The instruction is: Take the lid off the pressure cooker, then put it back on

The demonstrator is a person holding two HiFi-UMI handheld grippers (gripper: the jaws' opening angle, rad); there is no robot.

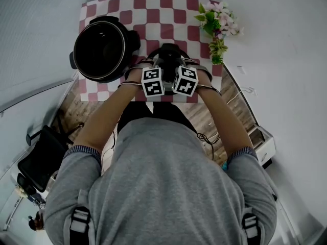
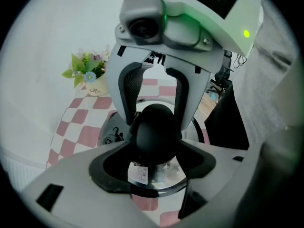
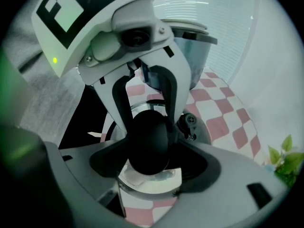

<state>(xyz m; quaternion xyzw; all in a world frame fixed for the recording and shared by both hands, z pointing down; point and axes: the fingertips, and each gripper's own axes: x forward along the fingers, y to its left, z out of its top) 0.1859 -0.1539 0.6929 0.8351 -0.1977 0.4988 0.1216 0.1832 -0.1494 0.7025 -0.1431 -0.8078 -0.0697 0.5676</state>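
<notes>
The pressure cooker pot (image 1: 99, 49) stands lidless at the table's left, its dark inside showing; in the right gripper view the pot (image 3: 190, 56) rises behind the jaws. Its lid (image 2: 156, 179), shiny with a paper label, sits low over the checkered cloth by the front edge; whether it rests there I cannot tell. The lid's black knob (image 2: 154, 132) (image 3: 148, 144) lies between both grippers, which face each other. My left gripper (image 1: 159, 60) (image 2: 154, 148) and right gripper (image 1: 179, 60) (image 3: 149, 151) stand open, with room on either side of the knob. A small valve (image 3: 188, 123) sits beside the knob.
The red and white checkered table (image 1: 168, 9) carries a flower pot (image 1: 217, 27) at the back right corner. A black bag (image 1: 43, 157) lies on the wooden floor to the left, and a white box (image 1: 265, 144) to the right.
</notes>
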